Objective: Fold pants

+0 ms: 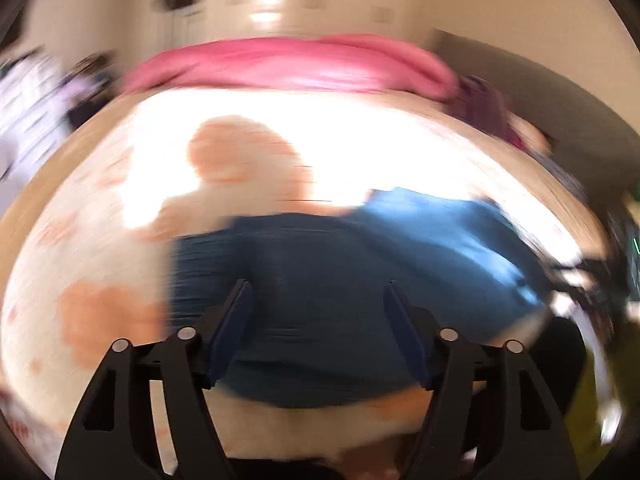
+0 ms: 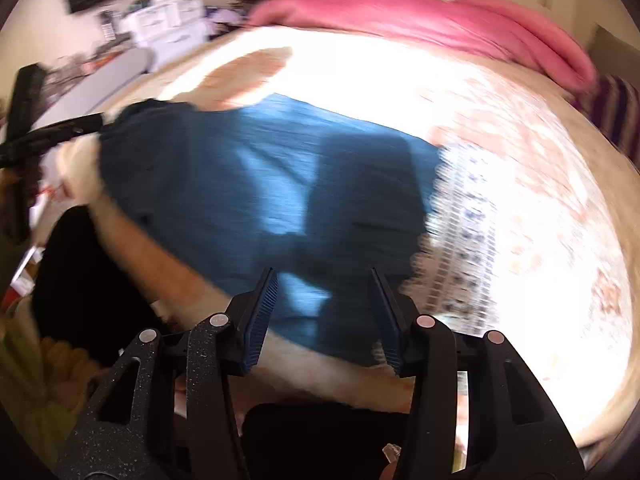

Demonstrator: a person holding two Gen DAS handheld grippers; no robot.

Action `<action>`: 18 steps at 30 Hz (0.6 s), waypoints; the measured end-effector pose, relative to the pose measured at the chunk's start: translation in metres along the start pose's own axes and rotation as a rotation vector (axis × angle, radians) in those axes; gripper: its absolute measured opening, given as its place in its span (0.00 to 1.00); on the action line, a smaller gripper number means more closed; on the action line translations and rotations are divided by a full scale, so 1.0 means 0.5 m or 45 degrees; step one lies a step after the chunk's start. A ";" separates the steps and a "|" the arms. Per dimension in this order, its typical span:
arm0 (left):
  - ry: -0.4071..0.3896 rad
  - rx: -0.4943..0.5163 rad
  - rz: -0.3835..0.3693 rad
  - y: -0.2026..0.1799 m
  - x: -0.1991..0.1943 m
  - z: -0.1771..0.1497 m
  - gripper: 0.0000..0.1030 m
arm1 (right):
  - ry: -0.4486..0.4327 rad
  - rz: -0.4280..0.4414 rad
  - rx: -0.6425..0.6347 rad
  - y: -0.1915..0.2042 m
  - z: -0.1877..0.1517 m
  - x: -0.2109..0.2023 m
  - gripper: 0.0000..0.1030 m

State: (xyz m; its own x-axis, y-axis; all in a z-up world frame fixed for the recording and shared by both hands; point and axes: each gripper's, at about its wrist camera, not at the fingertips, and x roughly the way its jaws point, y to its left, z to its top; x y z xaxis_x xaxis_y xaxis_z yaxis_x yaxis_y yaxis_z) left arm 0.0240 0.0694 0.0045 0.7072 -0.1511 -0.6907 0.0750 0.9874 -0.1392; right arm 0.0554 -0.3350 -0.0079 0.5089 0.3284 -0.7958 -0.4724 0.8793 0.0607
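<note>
From my left wrist camera, my left gripper (image 1: 318, 328) hangs with its black arms and blue ribbed pads spread wide, nothing between them; only the blue woven-cotton pants (image 1: 340, 280) lie below, flat on the white bedspread with peach blotches (image 1: 100, 300). The picture is smeared by motion, so I cannot make out seams or a waistband. A rumpled pink quilt (image 1: 288, 62) is bunched along the far edge of the bed.

From my right wrist camera, my right gripper (image 2: 324, 312) stands about half open and also holds nothing; its pads hover over the near edge of the pants (image 2: 256, 184) without pressing on them. Here the cloth reads as a compact, roughly rectangular slab with doubled layers (a darker panel on the right looks like shadow or an overlapped leg, I cannot tell which). A strip of white lace-edged fabric with blue print (image 2: 460, 224) lies just beside its right edge.

I judge at least one fold is laid and both jaws let go; a further halving and smoothing probably remain.
</note>
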 end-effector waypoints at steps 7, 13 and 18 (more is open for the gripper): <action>0.075 -0.262 0.120 0.097 0.053 -0.003 0.86 | 0.020 -0.062 0.165 -0.046 -0.010 0.018 0.48; 0.113 -0.222 0.125 0.092 0.096 -0.003 0.41 | 0.046 -0.073 0.183 -0.050 -0.010 0.032 0.51; 0.066 -0.192 0.181 0.122 0.079 0.009 0.41 | 0.048 -0.078 0.178 -0.049 -0.017 0.038 0.54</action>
State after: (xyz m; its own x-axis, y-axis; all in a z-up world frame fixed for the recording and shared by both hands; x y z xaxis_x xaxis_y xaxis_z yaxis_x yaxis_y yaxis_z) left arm 0.0596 0.1238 -0.0278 0.6660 -0.0165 -0.7458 -0.1318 0.9814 -0.1395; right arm 0.0706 -0.3534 -0.0296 0.5050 0.2615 -0.8225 -0.3353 0.9376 0.0923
